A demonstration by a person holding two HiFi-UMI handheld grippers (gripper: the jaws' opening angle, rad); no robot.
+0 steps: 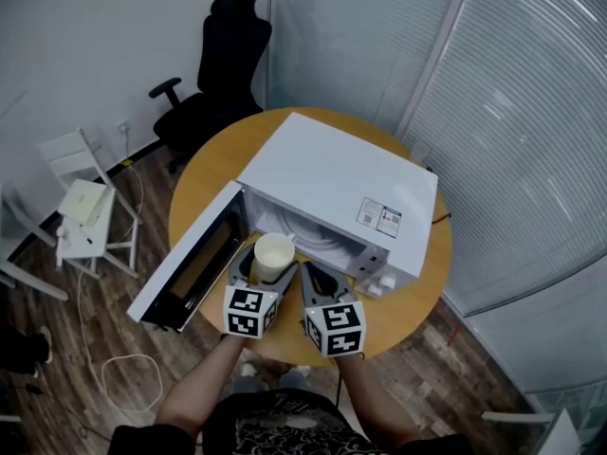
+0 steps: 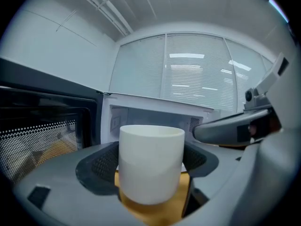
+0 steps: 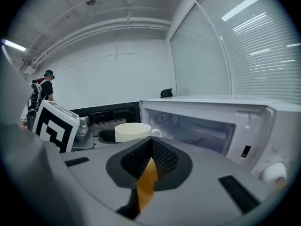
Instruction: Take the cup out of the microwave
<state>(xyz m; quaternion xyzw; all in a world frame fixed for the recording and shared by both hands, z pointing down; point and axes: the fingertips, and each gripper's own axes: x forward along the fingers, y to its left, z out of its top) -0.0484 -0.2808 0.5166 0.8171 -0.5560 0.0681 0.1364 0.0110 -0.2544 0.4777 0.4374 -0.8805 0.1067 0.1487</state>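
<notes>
A white cup (image 1: 273,257) (image 2: 151,163) sits between the jaws of my left gripper (image 1: 267,265) (image 2: 151,171), which is shut on it just in front of the open microwave (image 1: 337,190). The cup is outside the cavity (image 2: 155,119), above the wooden table (image 1: 408,306). My right gripper (image 1: 316,281) (image 3: 149,166) is beside it on the right, shut with nothing between its jaws. In the right gripper view the cup (image 3: 133,131) shows to the left, with the microwave's empty cavity (image 3: 197,131) behind it.
The microwave door (image 1: 190,259) hangs open to the left. A black office chair (image 1: 213,79) stands behind the round table, a white folding stand (image 1: 85,211) to the left, and glass walls with blinds (image 1: 512,131) to the right.
</notes>
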